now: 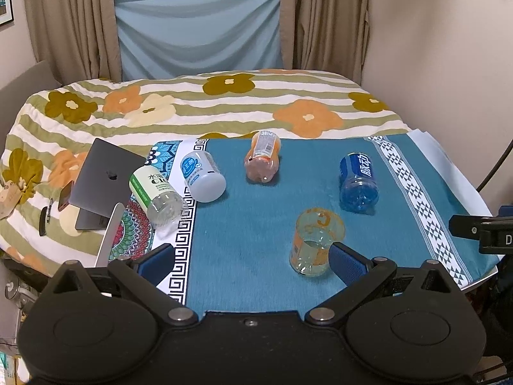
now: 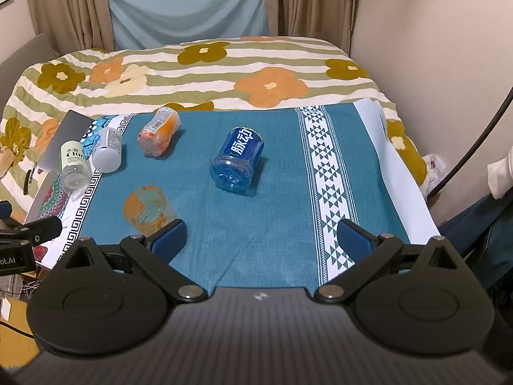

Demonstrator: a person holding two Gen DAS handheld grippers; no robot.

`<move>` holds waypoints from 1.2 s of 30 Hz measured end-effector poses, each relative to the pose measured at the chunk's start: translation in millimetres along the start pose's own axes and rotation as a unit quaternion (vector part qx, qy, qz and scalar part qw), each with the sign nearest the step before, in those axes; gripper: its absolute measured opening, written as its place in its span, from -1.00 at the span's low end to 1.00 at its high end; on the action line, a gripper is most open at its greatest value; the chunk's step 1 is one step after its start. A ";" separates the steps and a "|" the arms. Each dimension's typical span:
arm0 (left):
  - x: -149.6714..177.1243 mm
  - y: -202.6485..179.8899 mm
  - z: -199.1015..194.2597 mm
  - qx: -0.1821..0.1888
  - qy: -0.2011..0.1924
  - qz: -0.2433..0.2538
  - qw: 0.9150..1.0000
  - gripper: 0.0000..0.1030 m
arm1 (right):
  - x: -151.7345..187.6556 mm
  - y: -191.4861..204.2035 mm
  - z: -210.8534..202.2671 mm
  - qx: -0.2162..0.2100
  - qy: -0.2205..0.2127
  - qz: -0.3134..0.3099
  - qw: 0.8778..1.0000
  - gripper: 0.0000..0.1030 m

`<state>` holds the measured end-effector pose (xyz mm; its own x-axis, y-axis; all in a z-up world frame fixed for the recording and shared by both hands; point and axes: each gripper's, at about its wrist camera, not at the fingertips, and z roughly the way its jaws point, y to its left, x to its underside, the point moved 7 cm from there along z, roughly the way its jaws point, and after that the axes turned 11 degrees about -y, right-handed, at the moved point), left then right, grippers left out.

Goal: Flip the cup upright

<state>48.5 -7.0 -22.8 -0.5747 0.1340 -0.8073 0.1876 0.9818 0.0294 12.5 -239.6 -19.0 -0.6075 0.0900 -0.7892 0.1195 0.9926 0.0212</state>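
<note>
Several cut-bottle cups lie on their sides on the teal cloth (image 1: 250, 224). A clear cup with orange print (image 1: 315, 243) lies nearest, just left of my left gripper's right finger (image 1: 348, 263); it also shows in the right wrist view (image 2: 147, 210), beside my right gripper's left finger (image 2: 170, 240). A blue cup (image 1: 359, 181) (image 2: 237, 162), an orange cup (image 1: 263, 160) (image 2: 158, 136), a white cup (image 1: 203, 176) (image 2: 107, 152) and a green-labelled clear cup (image 1: 157, 197) (image 2: 74, 165) lie further off. My left gripper (image 1: 253, 261) and right gripper (image 2: 261, 240) are both open and empty.
A grey laptop (image 1: 102, 176) sits at the table's left edge on a patterned mat (image 1: 134, 231). A bed with a flowered quilt (image 1: 224, 106) lies behind the table. The wall (image 1: 449, 64) is close on the right. A cable (image 2: 474, 147) hangs at the right.
</note>
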 end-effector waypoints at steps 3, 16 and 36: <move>0.1 -0.8 -0.6 0.001 0.000 0.001 1.000 1.00 | 0.0 0.2 0.4 0.001 0.000 0.000 1.000 1.00; -1.3 -2.8 -3.4 0.000 -0.006 0.004 1.000 1.00 | -0.3 -0.2 -0.4 0.000 0.000 0.000 1.000 1.00; -4.3 -1.5 -3.9 -0.001 -0.011 0.009 1.000 1.00 | -0.7 -1.0 -0.2 0.001 -0.002 0.000 1.000 1.00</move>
<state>47.6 -8.5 -17.1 -0.5530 0.1494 -0.8197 0.1965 0.9794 0.0460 12.6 -240.7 -18.4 -0.6038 0.0904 -0.7920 0.1210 0.9924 0.0210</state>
